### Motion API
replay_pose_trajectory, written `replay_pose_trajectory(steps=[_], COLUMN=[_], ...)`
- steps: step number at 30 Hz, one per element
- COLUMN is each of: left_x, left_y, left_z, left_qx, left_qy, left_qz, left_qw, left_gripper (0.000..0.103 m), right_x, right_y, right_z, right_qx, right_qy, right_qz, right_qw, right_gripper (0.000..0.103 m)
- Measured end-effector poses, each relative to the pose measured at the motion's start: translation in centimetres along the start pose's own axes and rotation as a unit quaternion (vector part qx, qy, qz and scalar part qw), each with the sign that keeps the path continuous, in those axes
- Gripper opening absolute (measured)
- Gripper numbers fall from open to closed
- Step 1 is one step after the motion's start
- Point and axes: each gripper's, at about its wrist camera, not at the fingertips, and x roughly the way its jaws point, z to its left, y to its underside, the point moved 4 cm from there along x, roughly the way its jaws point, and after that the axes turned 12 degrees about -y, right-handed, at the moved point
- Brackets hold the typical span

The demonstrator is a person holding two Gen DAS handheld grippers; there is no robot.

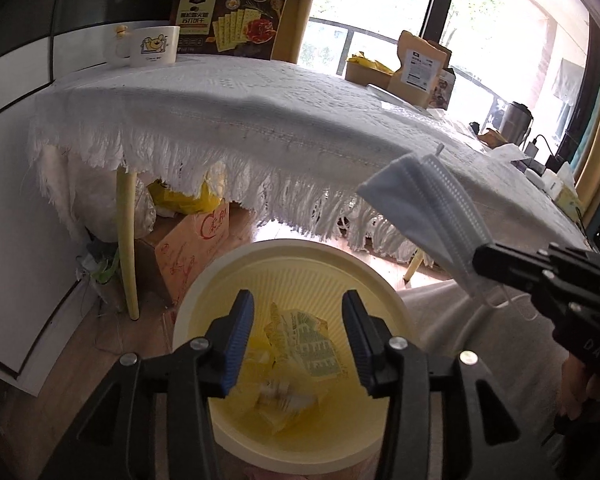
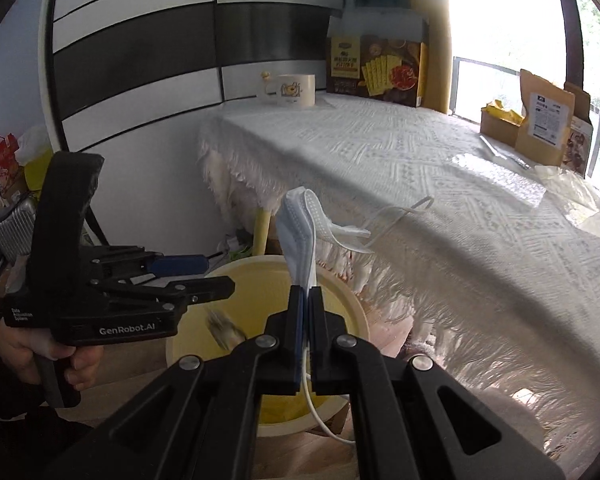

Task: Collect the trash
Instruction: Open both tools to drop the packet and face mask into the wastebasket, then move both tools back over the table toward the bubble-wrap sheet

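Above the yellow bin point(image 2: 352, 304), right gripper point(image 2: 305, 300) pinching face mask point(image 2: 298, 240) should release toward six o'clock; left gripper point(image 1: 298, 344) spread, empty.

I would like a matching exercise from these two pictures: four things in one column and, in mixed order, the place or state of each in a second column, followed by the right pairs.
Column 1
1. pale blue pleated face mask
2. round cream plastic bin
3. white mug with a cartoon print
4. left gripper

Column 2
A. on the white fringed tablecloth, at the far end
B. on the floor, holding wrappers
C. pinched in the right gripper
D. jaws apart above the bin, holding nothing

Pairs: 1-C, 2-B, 3-A, 4-D
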Motion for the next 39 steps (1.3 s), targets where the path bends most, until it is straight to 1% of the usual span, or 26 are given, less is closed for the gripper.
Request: replay_pose_trajectory(steps=[4,10,15,17,19,21,26,27,28,29,30,31,33,39], left_x=[-0.4,-1.3,-1.3,-1.5,-2.1,-2.5,-3.1,-3.2,-3.2,-3.3,-3.4,-3.4,-3.5,-3.5], left_y=[-0.1,-0.1,0.0,-0.2,-0.5,-0.7,-1.3,-1.4,-1.5,-1.7,-1.7,-1.8,-1.9,-2.6], left_z=[1.1,2.6,3.5,3.9,4.4,4.9,6.2,6.3,6.4,6.4,6.4,6.4,6.1,4.8], left_qx=[-0.015,-0.037,-0.045,-0.052,-0.053,-0.058,-0.069,-0.069,-0.067,-0.066,-0.066,-0.065,-0.061,-0.043], left_qy=[-0.010,-0.024,-0.034,-0.036,-0.046,-0.057,-0.068,-0.069,-0.070,-0.071,-0.071,-0.071,-0.070,-0.065], left_qz=[-0.007,-0.021,-0.029,-0.036,-0.050,-0.061,-0.076,-0.078,-0.079,-0.080,-0.082,-0.084,-0.086,-0.088], left_qw=[0.9998,0.9988,0.9980,0.9973,0.9963,0.9948,0.9923,0.9922,0.9921,0.9920,0.9919,0.9918,0.9919,0.9931], left_gripper=[0.046,0.047,0.047,0.047,0.047,0.047,0.047,0.047,0.047,0.047,0.047,0.047,0.047,0.047], right_x=[0.7,1.7,2.4,2.7,3.0,3.4,4.5,4.7,4.8,4.9,4.8,4.6,4.2,2.4], right_y=[0.2,1.6,2.3,2.2,2.1,2.1,2.2,2.2,2.3,2.2,2.2,2.1,2.0,1.2], right_z=[0.0,0.7,0.3,0.4,1.0,1.7,1.9,2.0,2.0,1.9,1.8,1.7,1.4,0.0], right_qx=[0.000,-0.004,0.004,0.005,-0.007,-0.015,-0.011,-0.011,-0.012,-0.011,-0.009,-0.007,-0.002,0.009], right_qy=[-0.009,-0.028,-0.031,-0.040,-0.044,-0.045,-0.045,-0.042,-0.039,-0.040,-0.042,-0.042,-0.043,-0.021], right_qz=[0.010,0.034,0.050,0.051,0.053,0.057,0.073,0.077,0.079,0.079,0.076,0.072,0.063,0.039], right_qw=[1.000,0.999,0.998,0.998,0.998,0.997,0.996,0.996,0.996,0.996,0.996,0.996,0.997,0.999], right_gripper=[0.002,0.002,0.002,0.002,0.002,0.002,0.003,0.006,0.015,0.021,0.033,0.042,0.042,0.042])
